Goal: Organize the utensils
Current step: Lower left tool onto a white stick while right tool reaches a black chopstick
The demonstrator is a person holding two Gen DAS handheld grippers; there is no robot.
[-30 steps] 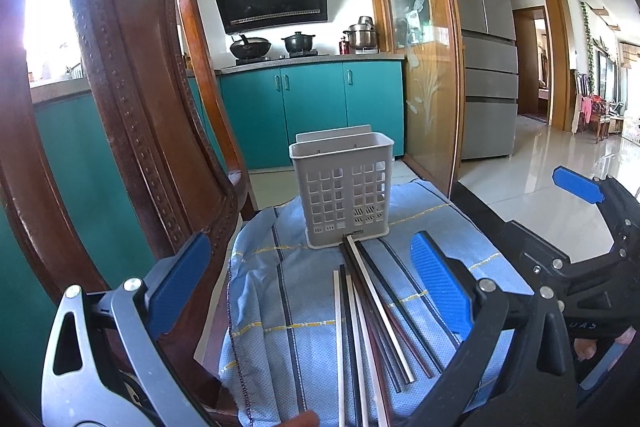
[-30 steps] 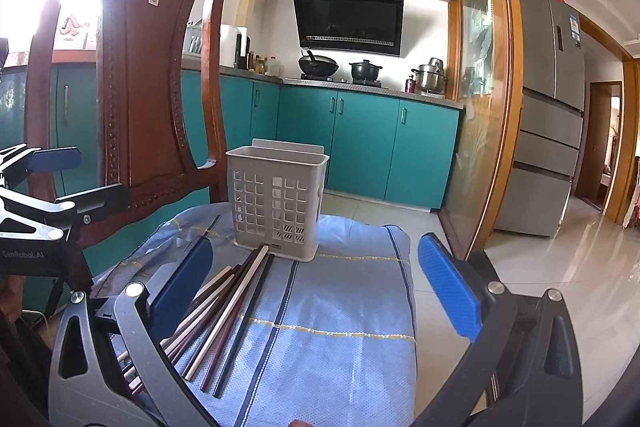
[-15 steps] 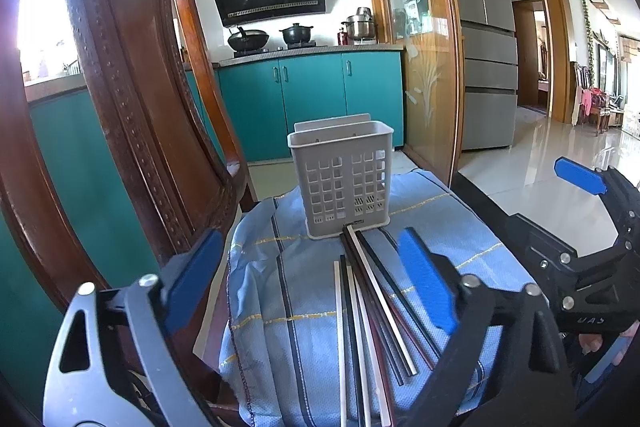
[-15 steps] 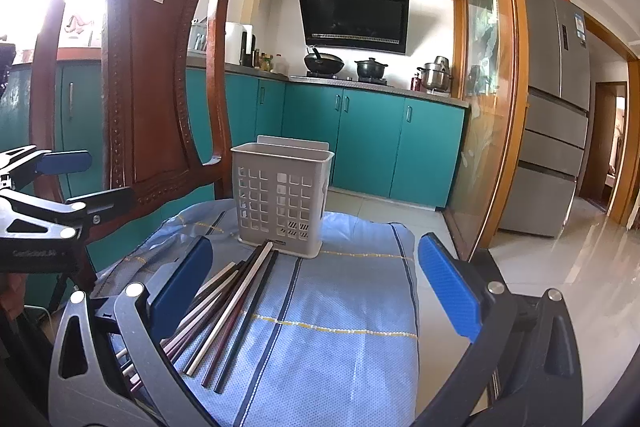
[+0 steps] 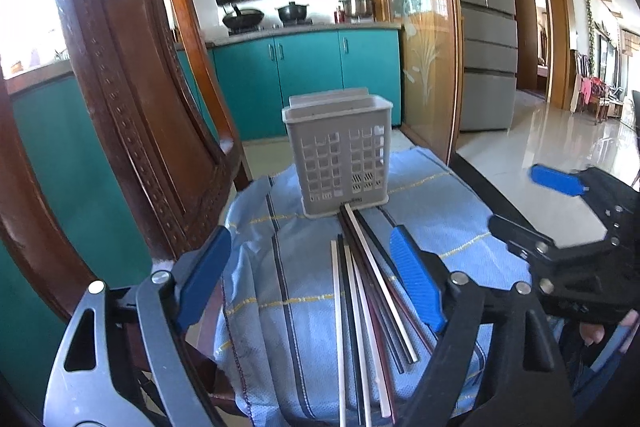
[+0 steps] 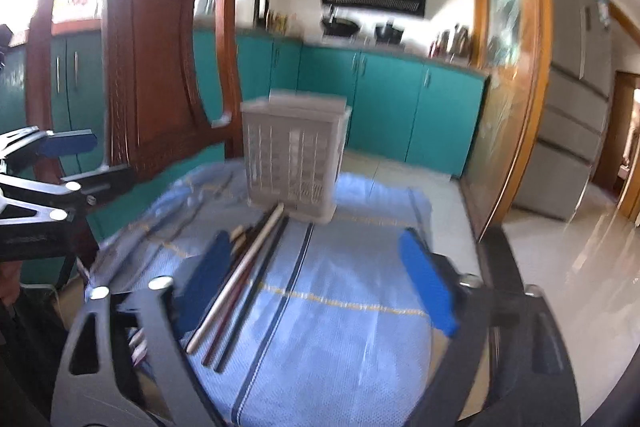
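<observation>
Nothing is sorted yet, as far as I can judge. The chopsticks (image 5: 362, 303) lie loose on the blue cloth (image 5: 276, 291), between the spread jaws of the left gripper (image 5: 308, 279); both grippers' jaws have just been narrowing, pinching nothing. The right gripper (image 6: 316, 281) hovers, chopsticks by its left pad. The basket (image 5: 340, 157) ahead looks empty, though blur hinders.
</observation>
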